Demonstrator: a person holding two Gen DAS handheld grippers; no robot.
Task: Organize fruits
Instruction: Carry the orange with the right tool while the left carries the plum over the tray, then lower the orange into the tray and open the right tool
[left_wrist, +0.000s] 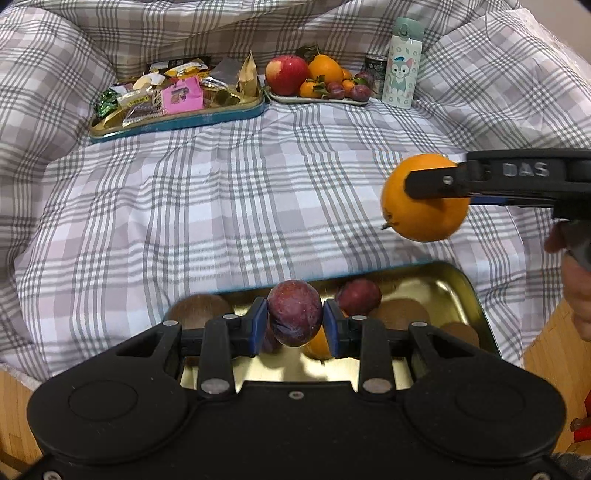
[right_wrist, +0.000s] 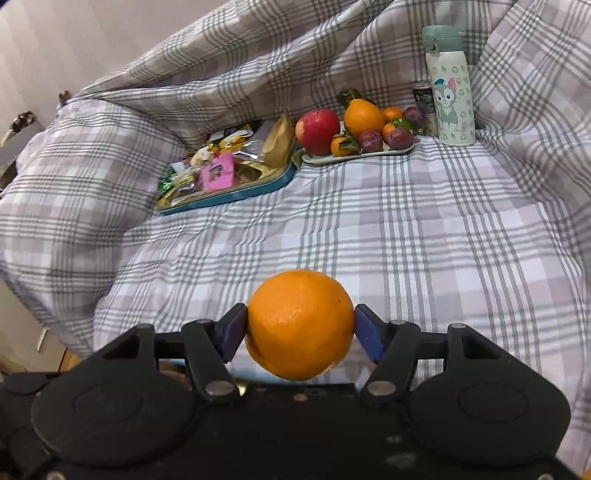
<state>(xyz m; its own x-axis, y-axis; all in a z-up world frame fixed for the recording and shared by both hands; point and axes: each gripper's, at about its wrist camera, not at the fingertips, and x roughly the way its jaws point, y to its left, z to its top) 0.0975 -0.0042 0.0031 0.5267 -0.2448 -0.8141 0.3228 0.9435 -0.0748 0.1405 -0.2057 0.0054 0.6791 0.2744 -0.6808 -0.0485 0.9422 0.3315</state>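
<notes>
My left gripper (left_wrist: 294, 322) is shut on a dark purple plum (left_wrist: 295, 312) and holds it above a gold tin (left_wrist: 466, 291). In the tin lie brown kiwis (left_wrist: 400, 314), a second plum (left_wrist: 359, 295) and an orange fruit half hidden by the held plum. My right gripper (right_wrist: 301, 329) is shut on a large orange (right_wrist: 300, 317), its blue pads pressed on both sides. In the left wrist view that orange (left_wrist: 424, 210) hangs in the air beyond the tin's right end, with one black finger (left_wrist: 432, 182) across it.
At the back of the plaid sheet (left_wrist: 240, 192) a white plate (left_wrist: 317, 99) bears an apple (left_wrist: 286, 74), an orange, tangerines and plums. To its left is a blue tray of snacks (left_wrist: 177, 118). To its right are a cartoon bottle (left_wrist: 402, 62) and a can (left_wrist: 376, 70). A hand (left_wrist: 580, 295) shows at the right edge.
</notes>
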